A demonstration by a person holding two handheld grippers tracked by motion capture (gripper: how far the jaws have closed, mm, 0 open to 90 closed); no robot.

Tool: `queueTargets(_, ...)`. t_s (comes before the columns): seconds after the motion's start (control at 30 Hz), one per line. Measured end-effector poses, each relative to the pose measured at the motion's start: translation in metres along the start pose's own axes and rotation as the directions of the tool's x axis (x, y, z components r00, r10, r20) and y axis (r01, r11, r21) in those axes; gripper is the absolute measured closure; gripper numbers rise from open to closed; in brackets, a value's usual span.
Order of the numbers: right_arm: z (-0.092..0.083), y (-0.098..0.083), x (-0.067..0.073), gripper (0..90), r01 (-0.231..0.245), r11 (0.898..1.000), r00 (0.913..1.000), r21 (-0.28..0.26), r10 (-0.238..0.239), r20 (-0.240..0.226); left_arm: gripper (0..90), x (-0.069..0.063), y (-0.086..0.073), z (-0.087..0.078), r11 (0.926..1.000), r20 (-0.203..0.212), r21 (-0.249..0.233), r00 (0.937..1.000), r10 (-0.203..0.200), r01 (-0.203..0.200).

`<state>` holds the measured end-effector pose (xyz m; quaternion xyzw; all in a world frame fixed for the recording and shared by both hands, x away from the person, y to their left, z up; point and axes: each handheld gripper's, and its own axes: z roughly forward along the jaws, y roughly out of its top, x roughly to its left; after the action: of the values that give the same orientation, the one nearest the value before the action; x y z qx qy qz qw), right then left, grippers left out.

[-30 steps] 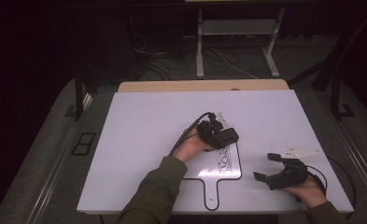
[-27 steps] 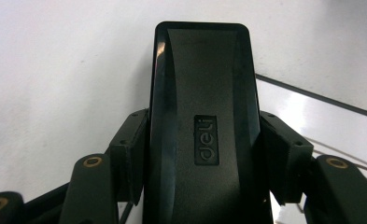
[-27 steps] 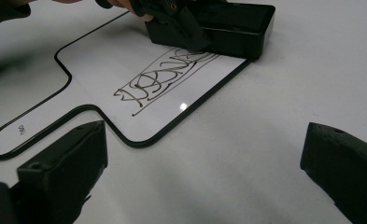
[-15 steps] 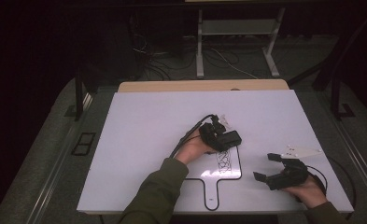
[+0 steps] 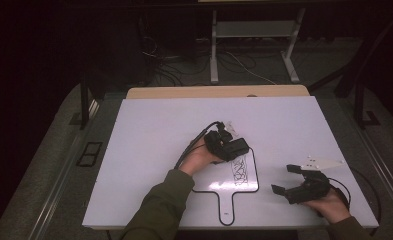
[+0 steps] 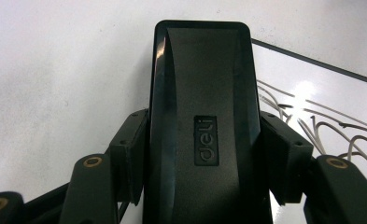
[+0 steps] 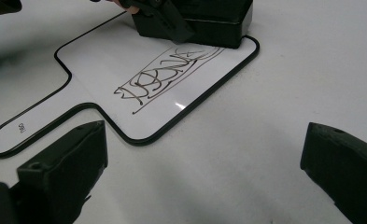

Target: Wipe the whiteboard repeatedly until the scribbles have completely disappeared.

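Since a second ago the left gripper (image 5: 227,145) has shifted slightly toward the far right corner of the small white paddle-shaped whiteboard with a black rim (image 5: 211,181), carrying the black plastic block eraser (image 6: 202,121) with it; the right gripper has barely moved. Left of the whiteboard lies bare white desk (image 5: 149,130), crossed by the person's olive sleeve (image 5: 159,210). Over the whiteboard's far right corner, the left gripper's jaws clamp the eraser by its long sides, and the eraser sits flat at the far end of the dark looping marker scribble (image 7: 165,77), which appears to be boxed in by a thin drawn outline. Embossed on the eraser's back is the brand "deli". A small printed mark sits on the whiteboard's handle (image 7: 20,127), too small to read. Right of the whiteboard, well apart from it, the right gripper (image 5: 291,180) rests low on the desk with its jaws spread wide and empty. Judging by this, wiping is the step in hand, barely begun; the next move calls for dragging the eraser along the scribble toward the handle, pressed flat.
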<state>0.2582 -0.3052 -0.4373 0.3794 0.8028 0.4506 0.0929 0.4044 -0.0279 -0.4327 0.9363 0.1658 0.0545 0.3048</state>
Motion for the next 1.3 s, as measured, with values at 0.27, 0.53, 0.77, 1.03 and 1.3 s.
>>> queueTargets(0.27,0.000,0.000,0.000,0.0,-0.001,1.000,1.0000,-0.004,0.001,0.000,39.4,-0.010,0.015,0.013,0.9996,0.016,-0.018,0.9996,0.024,-0.024)
queueTargets(0.53,0.000,0.000,0.000,0.0,0.000,1.000,1.0000,-0.005,0.000,0.000,39.4,-0.013,0.026,0.019,0.9974,0.022,0.003,0.9971,0.072,-0.072)
queueTargets(0.77,-0.001,0.000,-0.001,0.0,-0.002,1.000,1.0000,-0.004,0.002,0.002,39.4,-0.011,0.017,0.010,0.9980,0.025,0.025,0.9981,0.057,-0.057)
queueTargets(1.03,0.000,0.000,0.000,0.0,0.001,1.000,1.0000,0.001,-0.001,0.001,39.4,-0.007,-0.003,-0.004,0.9995,0.021,0.018,0.9995,0.024,-0.024)
queueTargets(1.3,0.001,0.000,0.000,0.0,0.002,1.000,1.0000,0.003,-0.002,0.001,39.5,-0.012,-0.001,-0.001,0.9995,0.036,0.005,0.9989,0.029,-0.030)
